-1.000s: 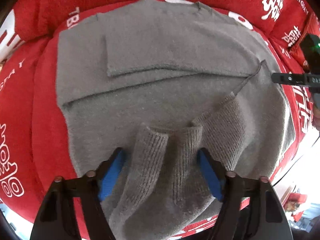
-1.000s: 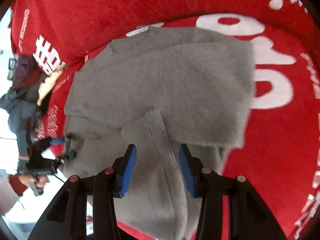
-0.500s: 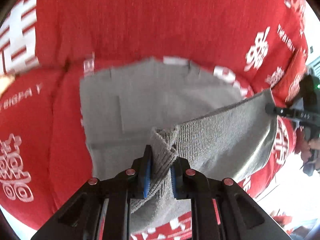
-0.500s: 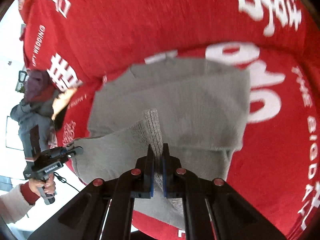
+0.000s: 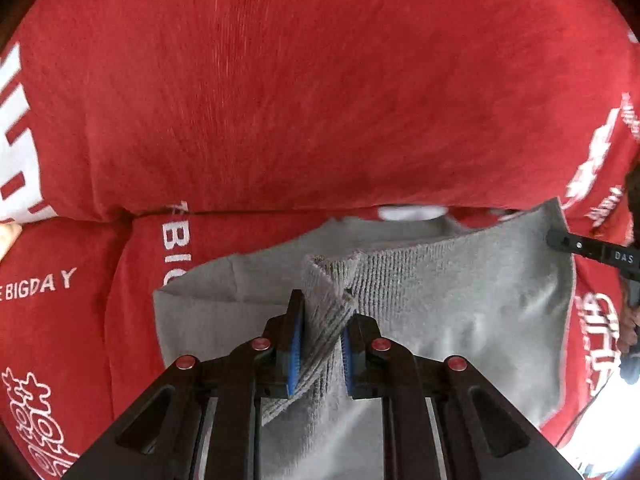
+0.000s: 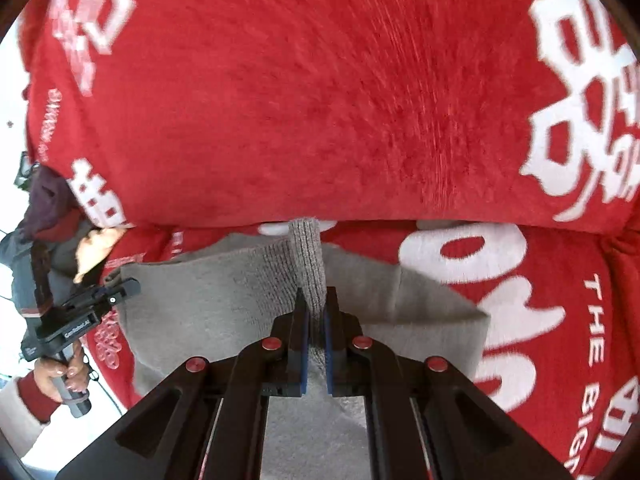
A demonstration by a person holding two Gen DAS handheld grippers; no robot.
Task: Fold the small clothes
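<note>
A grey knit sweater point(image 5: 460, 304) lies on a red sofa seat point(image 5: 132, 280), with its ribbed bottom hem lifted. My left gripper point(image 5: 320, 312) is shut on the left end of the ribbed hem. My right gripper point(image 6: 316, 308) is shut on the right end of the hem point(image 6: 306, 264), which sticks up between the blue pads. The hem hangs stretched between the two grippers, above the rest of the sweater point(image 6: 208, 308). The right gripper's tip also shows at the right edge of the left wrist view point(image 5: 560, 240), and the left gripper shows in the right wrist view point(image 6: 120, 292).
The red sofa backrest point(image 6: 320, 100) with white lettering rises just behind the sweater. The seat's front edge and a bright floor lie at the left of the right wrist view point(image 6: 12, 432). The person's hand point(image 6: 60, 372) holds the left gripper's handle there.
Both grippers shut on the ribbed hem, lifted it off the seat and carried it up and towards the backrest. The lower part of the sweater now hangs from them.
</note>
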